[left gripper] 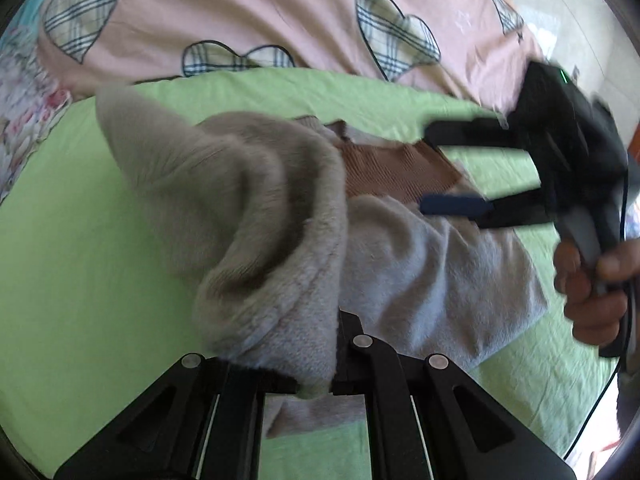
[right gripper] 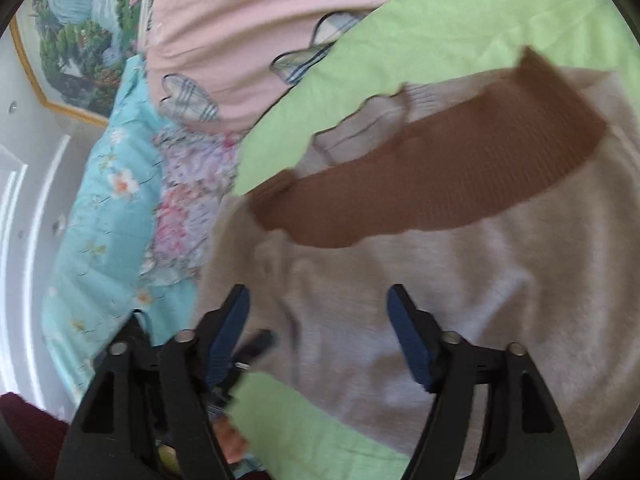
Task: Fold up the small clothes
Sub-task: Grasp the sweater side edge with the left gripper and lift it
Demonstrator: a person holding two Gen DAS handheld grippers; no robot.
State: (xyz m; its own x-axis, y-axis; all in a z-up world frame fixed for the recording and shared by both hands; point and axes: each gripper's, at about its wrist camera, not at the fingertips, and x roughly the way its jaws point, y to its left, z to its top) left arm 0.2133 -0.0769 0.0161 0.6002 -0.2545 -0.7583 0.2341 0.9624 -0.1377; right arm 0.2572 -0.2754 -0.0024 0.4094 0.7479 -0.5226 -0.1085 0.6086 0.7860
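A small grey fleece garment (left gripper: 424,280) with a brown ribbed band (left gripper: 392,172) lies on a light green sheet (left gripper: 80,260). My left gripper (left gripper: 316,388) is shut on an edge of it, and a thick fold of fleece (left gripper: 248,208) is lifted and draped toward the left. In the left wrist view my right gripper (left gripper: 426,166) stands open over the brown band, held by a hand (left gripper: 592,292). In the right wrist view the right gripper (right gripper: 318,296) hovers open above the flat grey fleece (right gripper: 400,280), with nothing pinched, and the brown band (right gripper: 432,184) lies beyond it.
A pink quilt with plaid hearts (left gripper: 260,12) lies behind the green sheet. A blue floral quilt (right gripper: 104,216) is bunched at the left. A framed landscape picture (right gripper: 68,32) and a white door (right gripper: 24,240) are on the wall. A black cable (left gripper: 600,408) hangs at the right.
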